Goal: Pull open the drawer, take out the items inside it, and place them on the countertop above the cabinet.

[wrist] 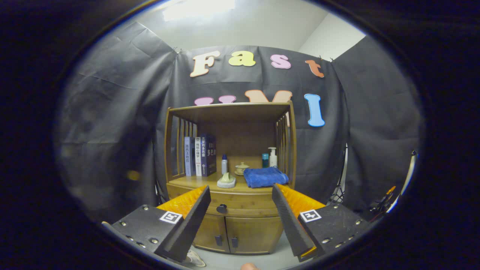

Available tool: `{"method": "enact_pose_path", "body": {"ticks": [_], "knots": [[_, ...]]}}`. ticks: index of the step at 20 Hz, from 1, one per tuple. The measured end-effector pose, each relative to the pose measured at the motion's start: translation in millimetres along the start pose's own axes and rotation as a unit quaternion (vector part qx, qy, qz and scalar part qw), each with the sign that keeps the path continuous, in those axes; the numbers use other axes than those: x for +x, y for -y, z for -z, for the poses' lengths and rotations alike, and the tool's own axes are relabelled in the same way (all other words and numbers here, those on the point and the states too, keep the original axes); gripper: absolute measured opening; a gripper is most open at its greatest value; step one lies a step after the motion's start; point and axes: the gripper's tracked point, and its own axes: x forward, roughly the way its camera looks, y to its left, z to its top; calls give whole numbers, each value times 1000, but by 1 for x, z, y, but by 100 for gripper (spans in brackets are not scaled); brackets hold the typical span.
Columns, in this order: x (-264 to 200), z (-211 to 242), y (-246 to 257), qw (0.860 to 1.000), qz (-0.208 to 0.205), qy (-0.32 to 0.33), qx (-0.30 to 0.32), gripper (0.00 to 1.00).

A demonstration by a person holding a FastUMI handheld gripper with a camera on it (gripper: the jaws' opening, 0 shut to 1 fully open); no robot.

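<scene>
In the gripper view, we are looking straight ahead along the claw (pixel 240 204) at a wooden cabinet (pixel 232 225) standing against the booth's dark cloth wall. The claw's two fingers are standing wide apart and are holding nothing; the gap between them is framing the cabinet front.

The drawer (pixel 240 202) is lying directly ahead of the claw, beyond the fingertips and well apart from them, and it is sitting flush with the cabinet front, so it is shut. Its long axis is running left to right, and its face is pointing toward us, so any pull would be coming straight back along the fingers. Its dark round knob (pixel 221 208) is sitting left of the drawer's middle, nearer the left finger than the right.

Above the drawer, the surface (pixel 195 183) is carrying a folded blue towel (pixel 265 176) on the right, a small pale dish (pixel 226 181) near the front, books (pixel 200 155) standing at the left, and bottles (pixel 270 157) and a small lidded cup (pixel 242 168) at the far side. Below the drawer, two cupboard doors (pixel 234 234) are closed.

We are judging that a shut drawer fits either contents waiting inside or a drawer emptied and closed again.
</scene>
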Motion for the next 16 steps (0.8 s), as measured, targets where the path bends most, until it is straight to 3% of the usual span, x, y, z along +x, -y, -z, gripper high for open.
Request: {"method": "enact_pose_path", "body": {"ticks": [16], "knots": [[-9,3,6,1000,13,13,1,98]]}}
